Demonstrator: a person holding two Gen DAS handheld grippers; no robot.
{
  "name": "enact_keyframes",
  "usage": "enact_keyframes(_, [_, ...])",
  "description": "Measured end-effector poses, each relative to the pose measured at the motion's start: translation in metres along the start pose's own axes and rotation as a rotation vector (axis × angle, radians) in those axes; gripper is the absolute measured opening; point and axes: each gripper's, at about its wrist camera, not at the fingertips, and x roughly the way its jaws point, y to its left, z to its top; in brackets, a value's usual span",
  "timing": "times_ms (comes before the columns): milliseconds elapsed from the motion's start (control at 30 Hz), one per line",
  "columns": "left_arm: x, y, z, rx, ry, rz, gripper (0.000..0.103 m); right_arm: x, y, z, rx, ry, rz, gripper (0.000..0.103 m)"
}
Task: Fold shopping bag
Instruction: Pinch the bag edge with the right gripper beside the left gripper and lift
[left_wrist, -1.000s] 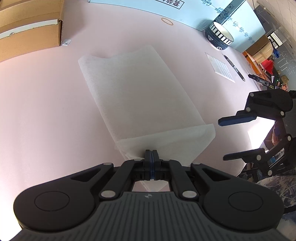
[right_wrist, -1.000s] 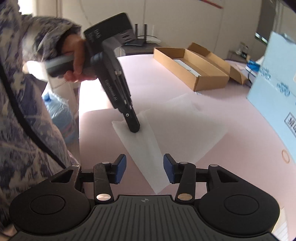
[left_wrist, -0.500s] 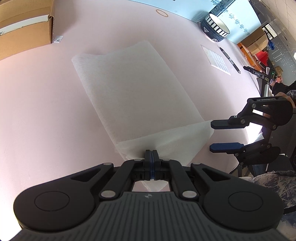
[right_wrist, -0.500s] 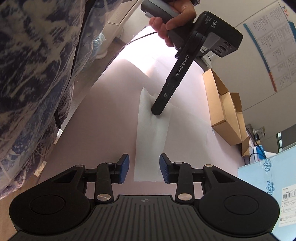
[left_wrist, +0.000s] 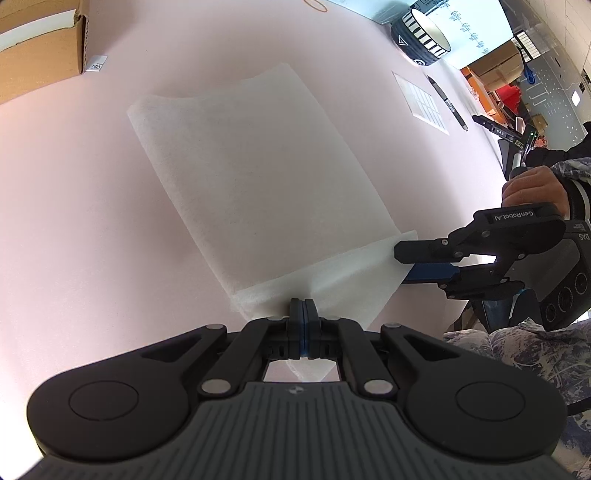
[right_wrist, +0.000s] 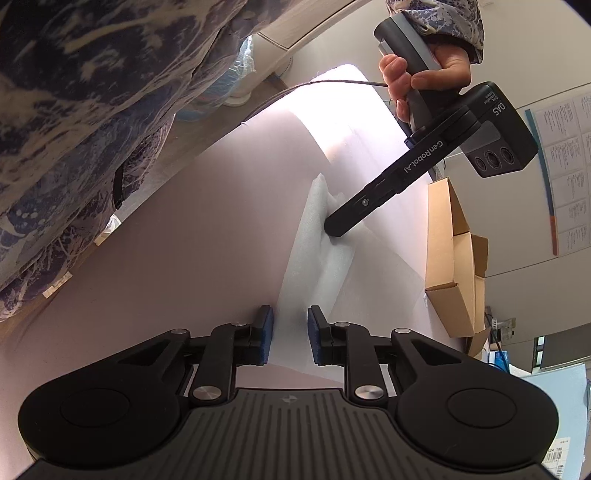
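item: shopping bag (left_wrist: 258, 177), white, thin non-woven sheet, no print visible.
location: flat on the pink worktop (left_wrist: 74, 229), near edge lifted; a cardboard box (left_wrist: 37, 55) sits well apart at the far left.
condition: near strip already turned over as a narrow band across the bag's width; the rest lies in one smooth layer.
weight, judged: very light; likely to drift or flap if moved fast.
stiffness, judged: soft and limp, holds a crease only weakly, sags between two held points.
surface, judged: slightly fuzzy, not slippery; thin enough that a pinch must catch all layers.
left claw (left_wrist: 303, 314): pressed together, pinching the bag's near edge about mid-width.
right claw (right_wrist: 290, 334): has just been closing, blue pads either side of the folded band's corner, a gap visible, not yet pressing.
hold points, judged: the near band at two spaced spots, so the edge travels level.
risk, judged: one-layer grip lets the fold spill open.
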Motion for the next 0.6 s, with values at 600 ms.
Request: enact_keyframes(600, [-0.004,-0.107,-0.068,0.719,-0.082,0.315,0.03,0.02,-0.081,-0.035,0.582,-0.082,0.393,0.005])
